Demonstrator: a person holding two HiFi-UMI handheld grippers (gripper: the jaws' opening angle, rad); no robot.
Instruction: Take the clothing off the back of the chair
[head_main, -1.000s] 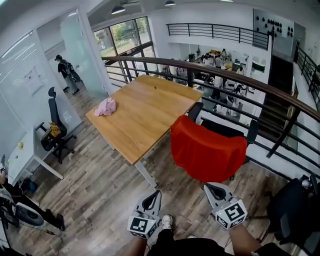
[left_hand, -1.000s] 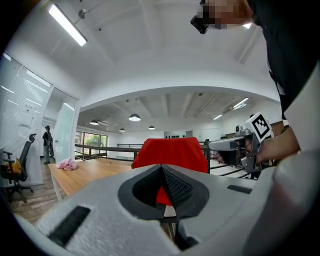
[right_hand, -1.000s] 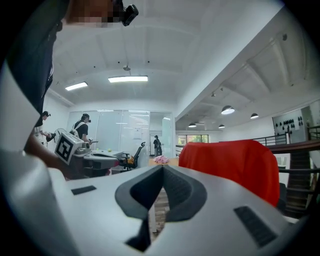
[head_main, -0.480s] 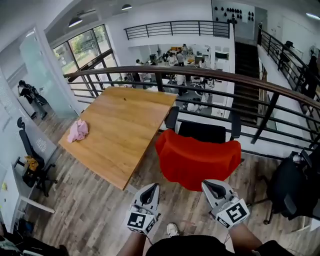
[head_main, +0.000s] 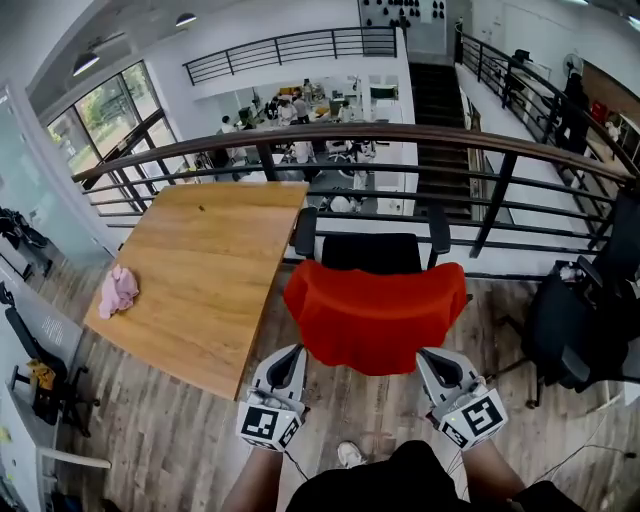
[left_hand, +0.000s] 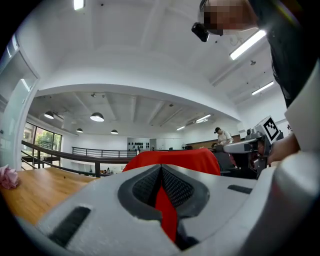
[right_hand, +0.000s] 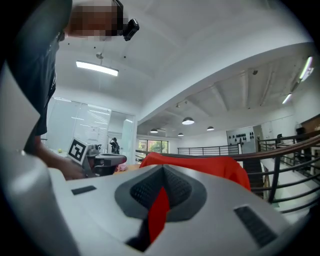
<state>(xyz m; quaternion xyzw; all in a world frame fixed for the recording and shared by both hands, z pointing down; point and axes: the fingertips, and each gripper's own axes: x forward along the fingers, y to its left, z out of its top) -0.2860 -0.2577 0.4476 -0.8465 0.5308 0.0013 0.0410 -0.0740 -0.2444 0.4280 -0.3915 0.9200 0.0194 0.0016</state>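
Note:
A red garment (head_main: 375, 315) hangs over the back of a black office chair (head_main: 372, 252), straight ahead of me. It also shows in the left gripper view (left_hand: 172, 161) and the right gripper view (right_hand: 200, 165). My left gripper (head_main: 290, 358) is level and shut, just off the garment's lower left corner. My right gripper (head_main: 437, 362) is likewise shut, just off the lower right corner. Nothing sits between either pair of jaws; the red in the slits of the left gripper (left_hand: 161, 172) and right gripper (right_hand: 163, 172) is the garment beyond.
A wooden table (head_main: 200, 270) stands left of the chair with a pink cloth (head_main: 117, 290) on it. A dark railing (head_main: 400, 135) runs behind. Another black chair (head_main: 580, 320) is at the right. My shoe (head_main: 349, 455) is on the plank floor.
The chair has come round from the right to directly ahead and looks nearer. Both grippers now flank the garment's lower edge, the left one having shifted more. Both jaws stayed shut.

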